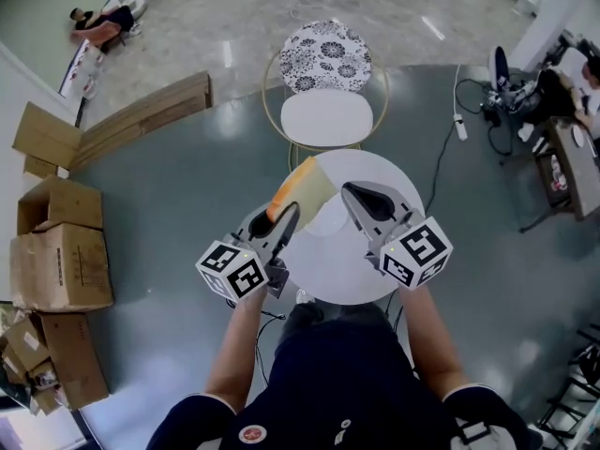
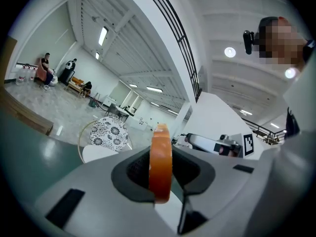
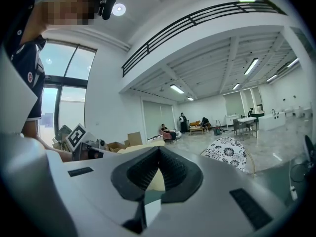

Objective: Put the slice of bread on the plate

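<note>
Currently the left claw (image 1: 285,217) is clamped on the orange-crusted pale bread slice (image 1: 305,188), which it holds on edge above the far-left part of the round white table (image 1: 330,270). The slice's long axis points at the far edge. The right claw (image 1: 356,197) is closed, empty and just beside it. I can't pick out the plate against the white top.

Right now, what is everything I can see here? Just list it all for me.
slice of bread: one, pale with an orange crust, above the table's left side
table: one, white, round, in front of the person
chair: one, white seat and flowered back, beyond the table
cardboard boxes: several, brown, on the floor at left
power strip: one, white, on the floor at right
left gripper: one, grey, shut on the slice of bread
right gripper: one, grey, shut and empty, over the table
</note>
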The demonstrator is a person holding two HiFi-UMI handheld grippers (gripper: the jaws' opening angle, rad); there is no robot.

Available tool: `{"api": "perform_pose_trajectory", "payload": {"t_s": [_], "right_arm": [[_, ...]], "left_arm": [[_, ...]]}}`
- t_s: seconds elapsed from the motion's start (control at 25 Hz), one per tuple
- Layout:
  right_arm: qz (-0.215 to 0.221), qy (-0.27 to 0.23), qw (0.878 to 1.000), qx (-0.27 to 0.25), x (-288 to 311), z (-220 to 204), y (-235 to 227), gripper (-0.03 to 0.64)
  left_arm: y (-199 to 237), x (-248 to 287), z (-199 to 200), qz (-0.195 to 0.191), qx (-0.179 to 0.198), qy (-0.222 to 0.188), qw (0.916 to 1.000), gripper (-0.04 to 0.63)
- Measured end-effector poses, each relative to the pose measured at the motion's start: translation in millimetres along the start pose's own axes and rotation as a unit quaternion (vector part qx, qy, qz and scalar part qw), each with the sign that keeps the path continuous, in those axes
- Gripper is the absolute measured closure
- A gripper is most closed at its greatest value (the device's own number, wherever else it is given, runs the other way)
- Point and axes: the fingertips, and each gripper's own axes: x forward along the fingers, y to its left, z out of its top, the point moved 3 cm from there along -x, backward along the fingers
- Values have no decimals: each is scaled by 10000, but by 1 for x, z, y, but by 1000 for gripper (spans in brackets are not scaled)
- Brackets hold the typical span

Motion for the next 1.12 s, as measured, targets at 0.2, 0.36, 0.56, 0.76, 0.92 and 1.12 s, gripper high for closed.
{"api": "perform_pose_trajectory", "payload": {"t_s": [0.2,0.36,0.56,0.76,0.92,1.12], "right_arm": [[-221,148,9995,158,0,-20,-8,609],[-343,415,9983,231,3,-45,-15,609],[-440,811,9947,463,4,-85,-26,609],[-511,1160,9905,528,9,-118,-42,609],[-546,1383,9874,541,13,-141,-52,609],[-487,1502,9855,621,15,-154,-53,609]], "left_arm": [[15,14,-33,-29,-323,402,9987,499],[29,24,-66,6,-640,672,9957,499],[48,38,-101,41,-939,865,9918,499],[64,51,-128,94,-1268,1044,9864,499],[76,57,-148,149,-1535,1164,9812,499],[89,68,-172,124,-1810,1339,9743,499]]}}
